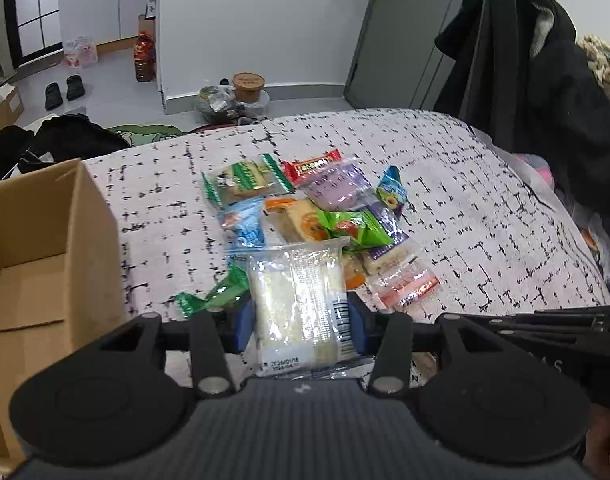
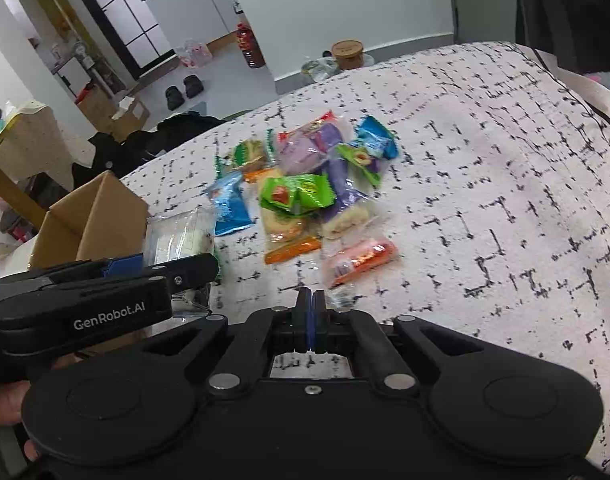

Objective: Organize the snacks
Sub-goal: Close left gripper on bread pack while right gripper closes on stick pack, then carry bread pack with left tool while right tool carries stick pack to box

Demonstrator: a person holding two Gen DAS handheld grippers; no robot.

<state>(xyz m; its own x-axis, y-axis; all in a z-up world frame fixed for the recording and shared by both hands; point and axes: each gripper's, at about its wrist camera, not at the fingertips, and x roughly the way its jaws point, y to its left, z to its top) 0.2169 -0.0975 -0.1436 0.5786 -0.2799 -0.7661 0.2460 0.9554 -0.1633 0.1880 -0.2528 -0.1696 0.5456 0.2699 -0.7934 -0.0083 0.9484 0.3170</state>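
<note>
My left gripper (image 1: 299, 320) is shut on a clear packet of pale wafers (image 1: 301, 304), held just above the bed; the packet also shows in the right wrist view (image 2: 181, 240). A pile of snack packets (image 1: 317, 208) lies on the patterned bedspread (image 1: 465, 200) beyond it, with green, blue, purple, orange and red wrappers. An open cardboard box (image 1: 45, 260) stands to the left of the left gripper. My right gripper (image 2: 311, 308) is shut and empty, low over the bedspread in front of a pink packet (image 2: 359, 262). The pile (image 2: 309, 184) lies ahead of it.
A loose green candy wrapper (image 1: 213, 294) lies by the left gripper. A dark coat (image 1: 545, 80) hangs at the right of the bed. Bags, a bottle (image 1: 145, 58), shoes (image 1: 63, 90) and dark clothes sit on the floor beyond the bed's far edge.
</note>
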